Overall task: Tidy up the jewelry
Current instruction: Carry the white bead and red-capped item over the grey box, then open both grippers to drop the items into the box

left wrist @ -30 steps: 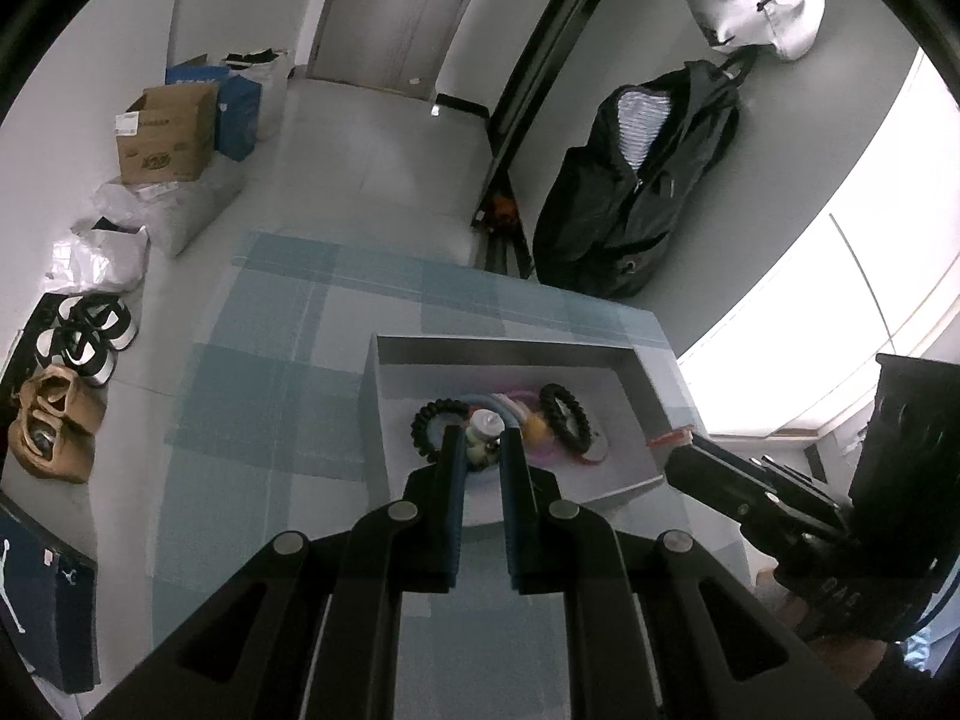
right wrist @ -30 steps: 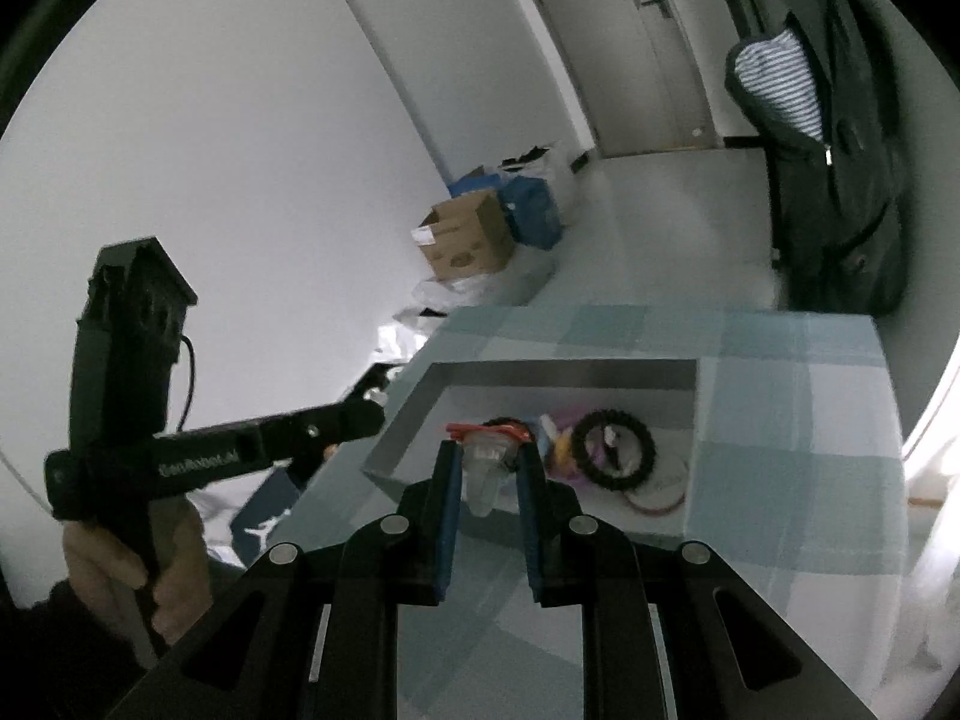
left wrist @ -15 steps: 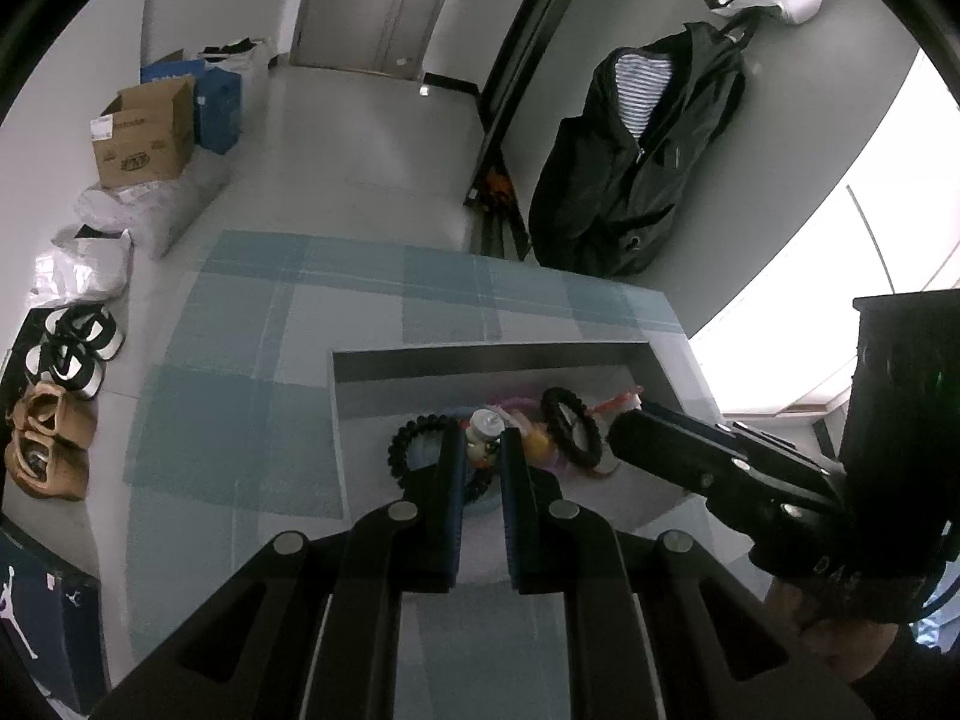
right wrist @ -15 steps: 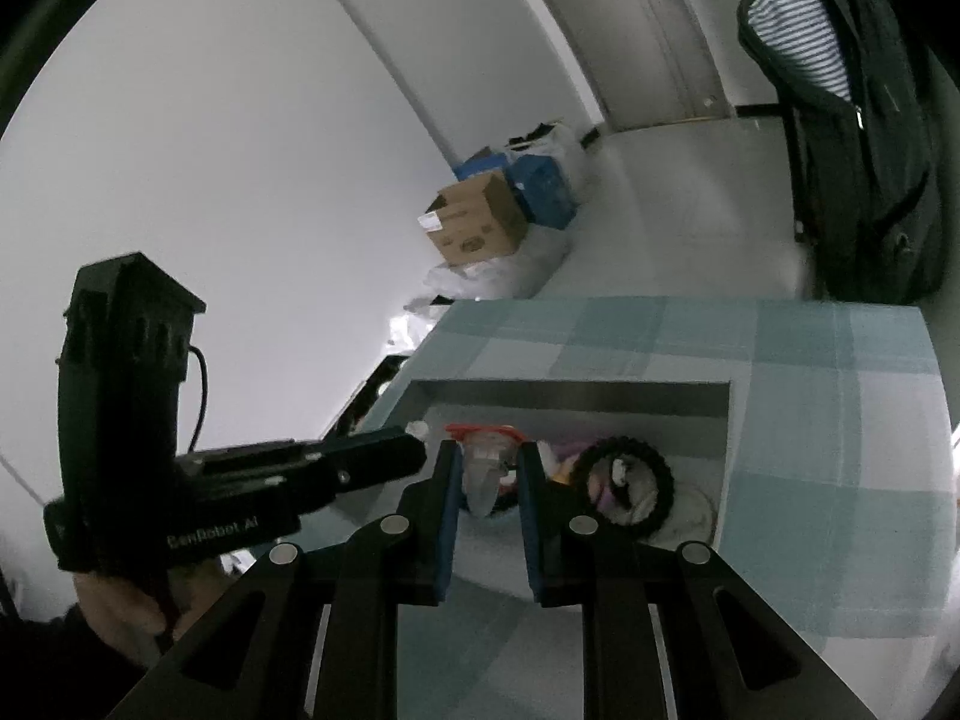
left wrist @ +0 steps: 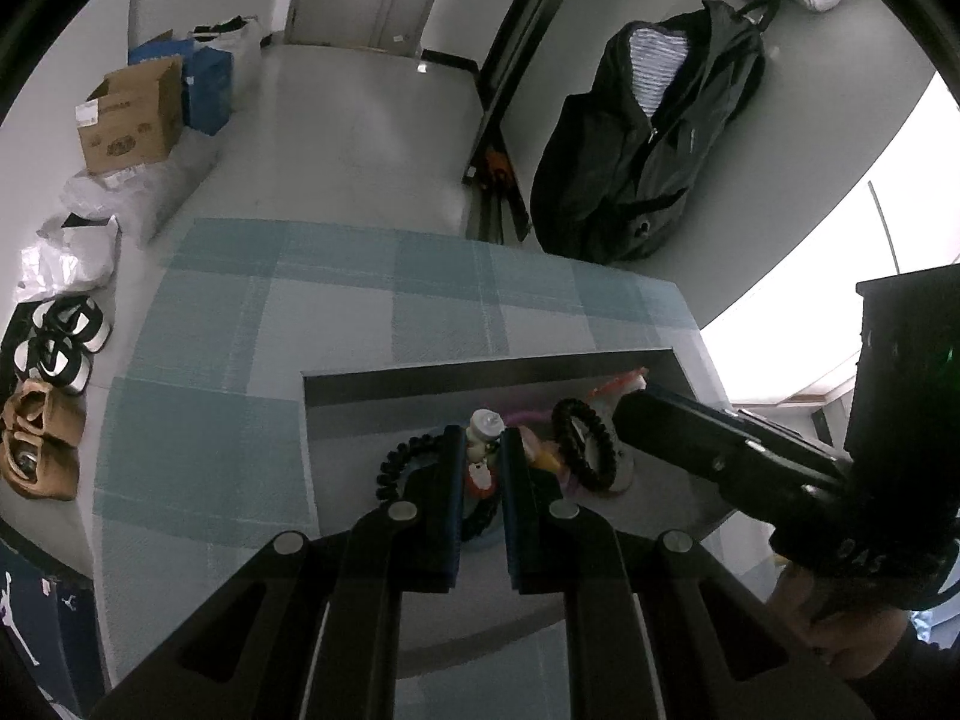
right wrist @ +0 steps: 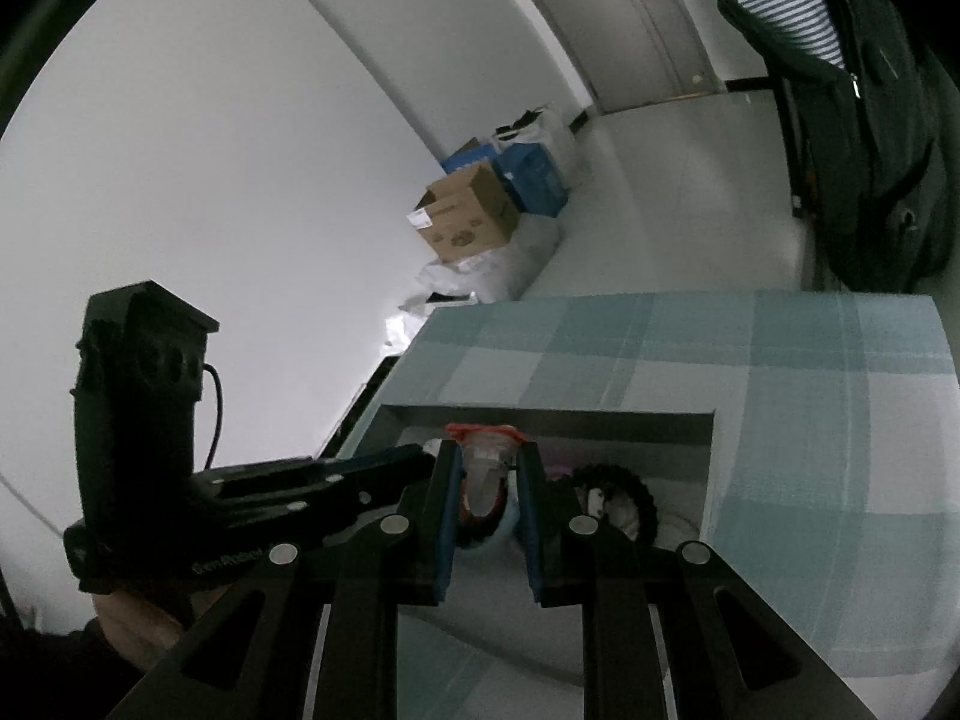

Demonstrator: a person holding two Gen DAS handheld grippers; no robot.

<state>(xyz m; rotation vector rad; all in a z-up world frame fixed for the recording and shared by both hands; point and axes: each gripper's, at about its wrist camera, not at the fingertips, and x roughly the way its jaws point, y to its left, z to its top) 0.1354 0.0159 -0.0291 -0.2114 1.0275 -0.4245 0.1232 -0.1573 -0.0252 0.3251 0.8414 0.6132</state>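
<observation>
Clear plastic, red at the rim: a small bag (right wrist: 487,468) hangs upright between the right tongs (right wrist: 489,516), which are nearly closed on it, over the grey tray (right wrist: 708,456) and short of its far wall. Its long axis runs along the fingers, so lowering it looks the likely next step. Below lie a black coil band (left wrist: 585,443) to the right, a beaded bracelet (left wrist: 396,462) to the left, and pink and yellow bits between. Left tongs (left wrist: 483,480) reach in from the left, slightly open, straddling a white-capped trinket (left wrist: 486,427); whether they grip it I cannot tell. They crowd the drop spot. Checked cloth (left wrist: 360,312) covers the table.
</observation>
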